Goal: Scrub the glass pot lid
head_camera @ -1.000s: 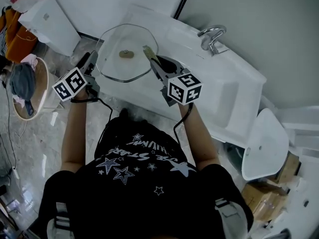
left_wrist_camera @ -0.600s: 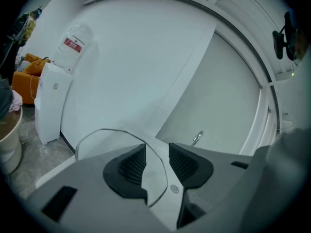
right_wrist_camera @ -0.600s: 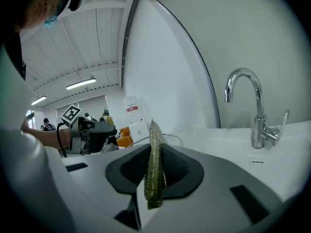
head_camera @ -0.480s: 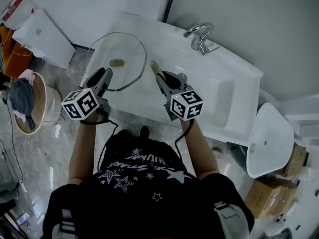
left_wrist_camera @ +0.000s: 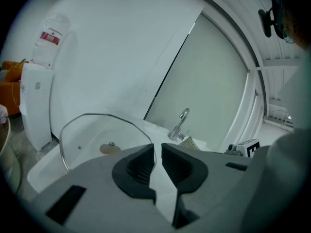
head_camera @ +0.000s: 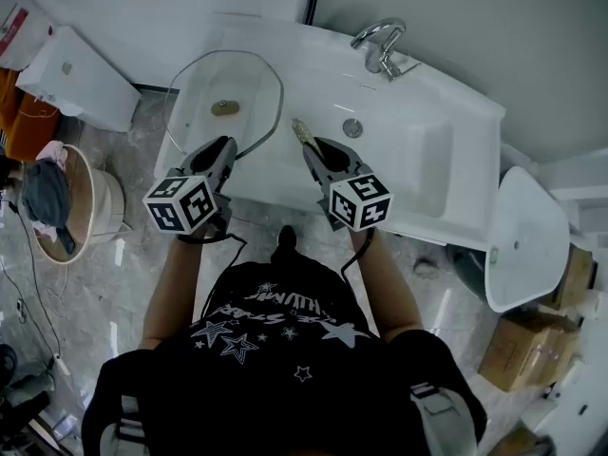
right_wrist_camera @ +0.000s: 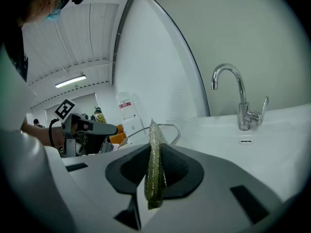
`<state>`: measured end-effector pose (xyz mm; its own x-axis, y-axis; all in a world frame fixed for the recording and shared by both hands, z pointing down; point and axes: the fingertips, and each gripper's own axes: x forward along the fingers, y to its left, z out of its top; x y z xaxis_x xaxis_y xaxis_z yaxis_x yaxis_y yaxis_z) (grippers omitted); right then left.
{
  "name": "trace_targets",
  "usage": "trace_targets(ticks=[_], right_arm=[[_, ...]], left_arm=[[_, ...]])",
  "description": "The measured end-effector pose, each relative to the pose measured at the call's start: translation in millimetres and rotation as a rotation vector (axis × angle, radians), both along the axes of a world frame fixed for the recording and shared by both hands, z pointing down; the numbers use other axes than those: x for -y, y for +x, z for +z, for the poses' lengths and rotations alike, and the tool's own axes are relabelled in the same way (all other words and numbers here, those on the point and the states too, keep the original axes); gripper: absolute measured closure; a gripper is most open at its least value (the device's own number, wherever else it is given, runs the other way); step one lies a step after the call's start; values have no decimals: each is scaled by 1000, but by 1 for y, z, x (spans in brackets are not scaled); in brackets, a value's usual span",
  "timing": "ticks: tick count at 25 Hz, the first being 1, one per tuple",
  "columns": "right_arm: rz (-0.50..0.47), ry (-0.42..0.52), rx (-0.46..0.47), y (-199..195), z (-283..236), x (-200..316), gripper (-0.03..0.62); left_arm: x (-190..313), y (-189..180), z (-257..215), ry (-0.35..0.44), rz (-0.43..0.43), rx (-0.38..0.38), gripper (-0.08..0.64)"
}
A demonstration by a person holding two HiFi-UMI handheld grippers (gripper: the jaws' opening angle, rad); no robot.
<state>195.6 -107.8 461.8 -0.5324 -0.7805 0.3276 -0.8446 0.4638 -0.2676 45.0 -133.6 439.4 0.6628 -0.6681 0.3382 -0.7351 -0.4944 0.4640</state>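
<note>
The glass pot lid (head_camera: 220, 82), with a metal rim and a brown knob, lies at the left end of the white sink (head_camera: 432, 164). My left gripper (head_camera: 228, 146) hovers at the lid's near rim. Its jaws are closing to a narrow gap, and in the left gripper view (left_wrist_camera: 158, 152) only white shows in that gap, with the lid (left_wrist_camera: 92, 130) just beyond. My right gripper (head_camera: 311, 147) is shut on a thin green-gold scrub pad (right_wrist_camera: 154, 171), which stands on edge and pokes past the jaws (head_camera: 301, 131), to the right of the lid.
A chrome faucet (head_camera: 380, 46) and the drain (head_camera: 352, 127) lie beyond the right gripper. A white cabinet (head_camera: 71, 76) and a round basket with cloth (head_camera: 57, 198) stand at the left. A loose white basin (head_camera: 521, 245) and cardboard boxes (head_camera: 521, 354) are at the right.
My left gripper has swung from the lid's left side to its near rim, and its jaws have narrowed. The right gripper has kept the pad and barely moved.
</note>
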Motion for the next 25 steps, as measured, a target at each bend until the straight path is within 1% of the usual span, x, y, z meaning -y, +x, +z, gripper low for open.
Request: trace_targets(ticks=[3,5,9,25], right_arm=[[16,12,-10,-9,-7,-9,525],[36,13,-15,-12,-9,-14,525],[62,6,-30,-20,-10,-25,525],[87,-6,-37,-55,-9,-84,526]], left_arm=[[-13,-11,-3,53,1,91,534],[-21,-16,-4,91,7,150,545],[-38,-26,-4,147,21,225,548],[-100,-62,12,126,23,238,550]])
